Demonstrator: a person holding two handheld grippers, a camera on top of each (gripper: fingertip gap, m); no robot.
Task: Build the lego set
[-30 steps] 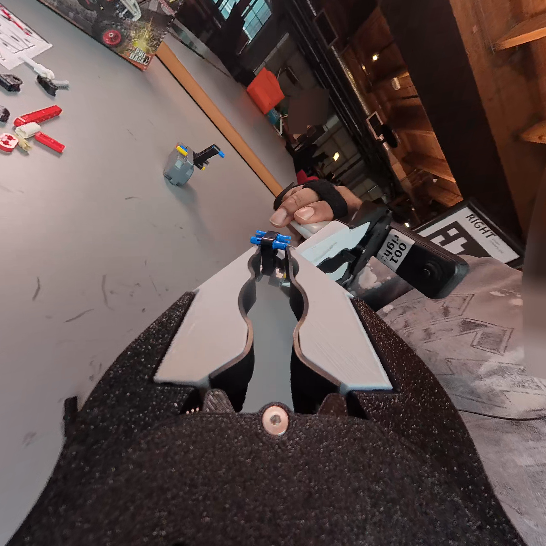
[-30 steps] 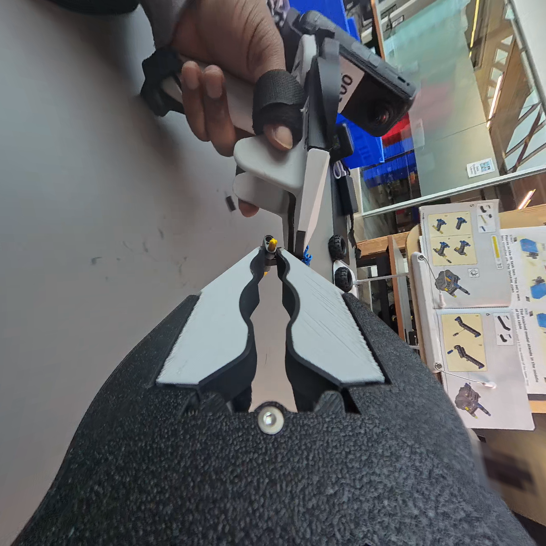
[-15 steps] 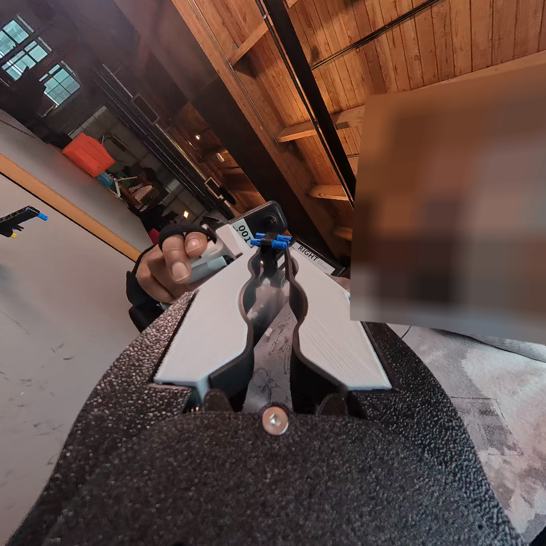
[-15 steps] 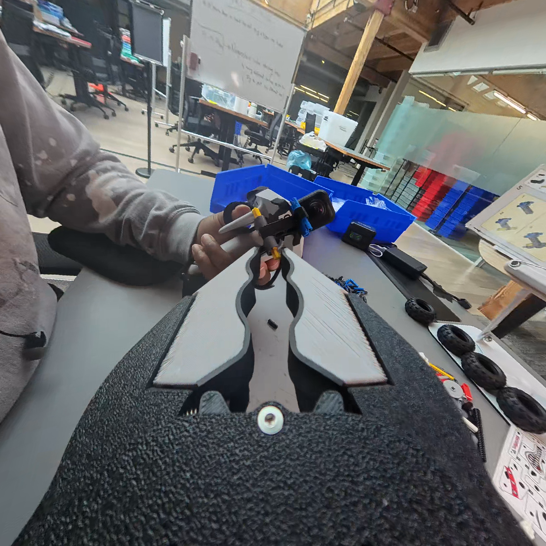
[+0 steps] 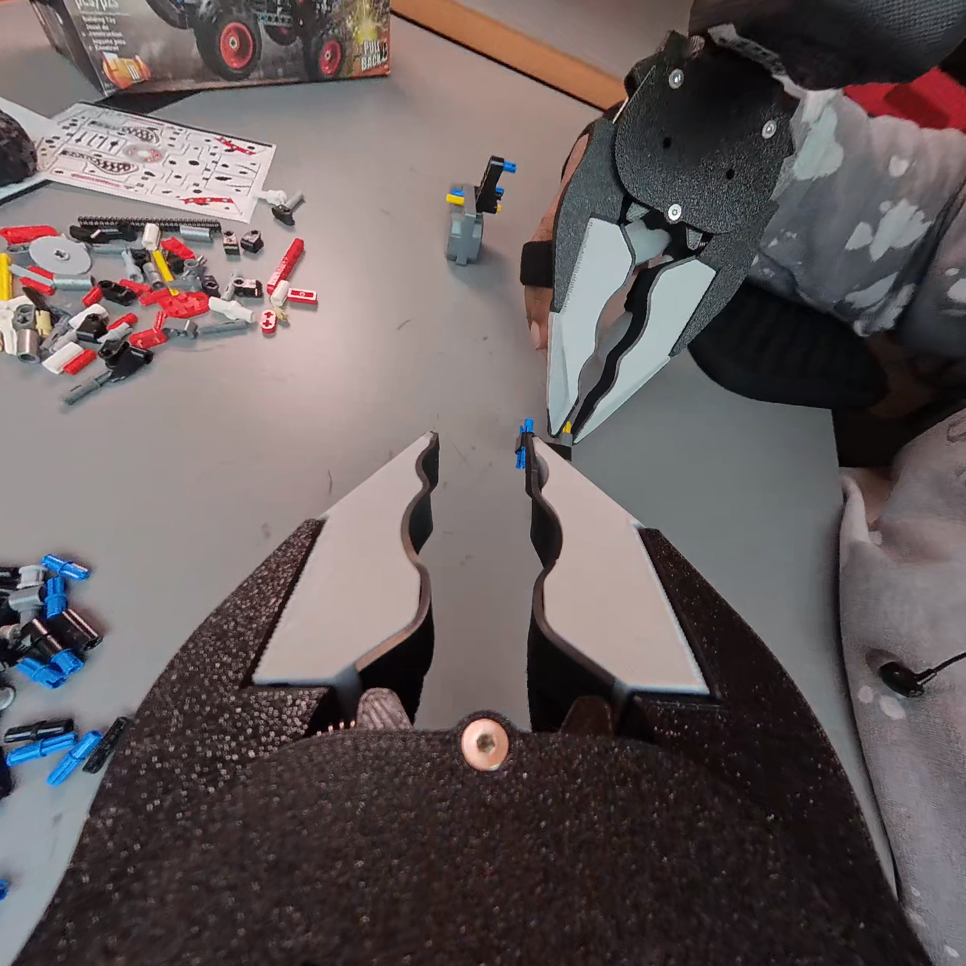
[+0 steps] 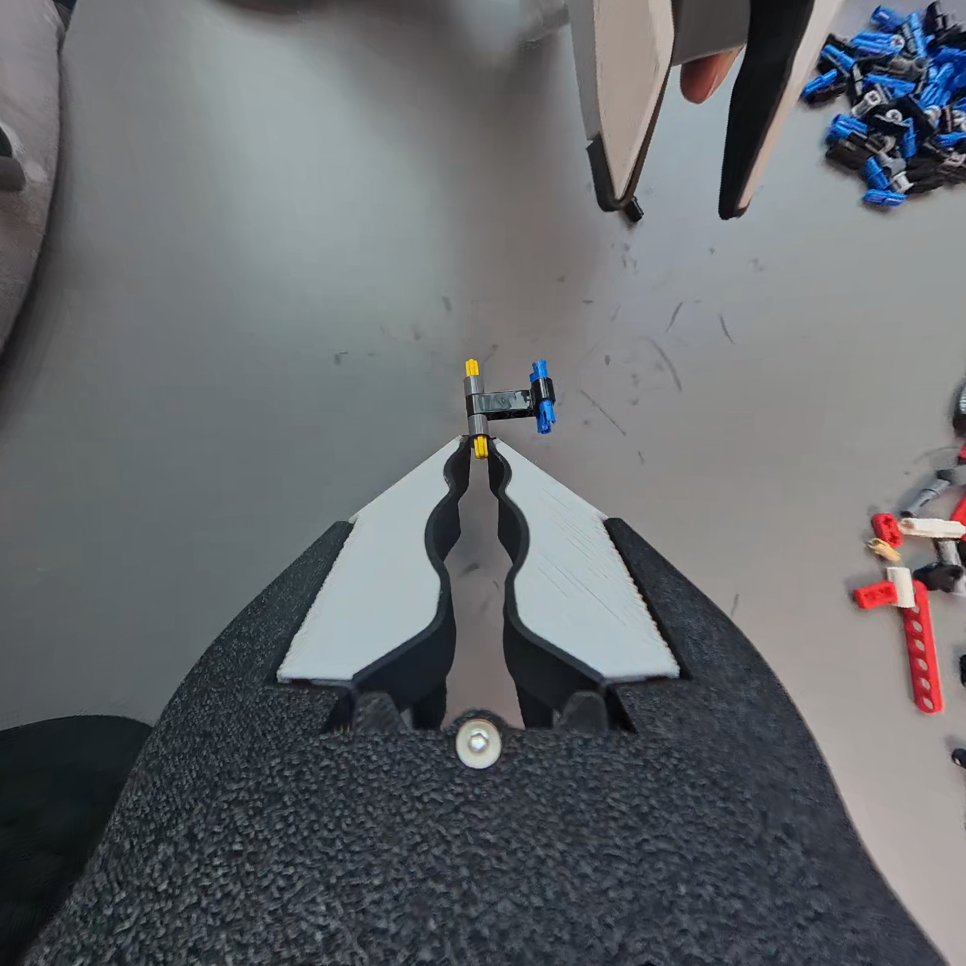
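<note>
My right gripper (image 6: 478, 444) is shut on the yellow axle of a small assembly (image 6: 504, 400): a short black beam with grey bushes and blue pins at its far end. It holds the assembly just above the grey table (image 6: 261, 261). My left gripper (image 5: 480, 441) is open and empty. The assembly's blue pins (image 5: 522, 444) show beside its right fingertip, where the right gripper (image 5: 563, 431) comes down from the upper right. In the right wrist view the left gripper (image 6: 674, 204) hangs open at the top, with a tiny black piece (image 6: 635, 209) by one tip.
A loose pile of red, black and grey parts (image 5: 130, 292), a sticker sheet (image 5: 157, 157) and the set's box (image 5: 209, 42) lie far left. A grey sub-assembly (image 5: 468, 219) stands ahead. Blue and black pins (image 5: 47, 627) lie near left. A person's sleeve (image 5: 862, 235) is at right. Spacing between my two grippers at the tips: around 9 cm.
Both grippers have swung down from the air to the table. The left gripper has opened and let go of the black beam with blue pins, which now sits on the right gripper's yellow axle.
</note>
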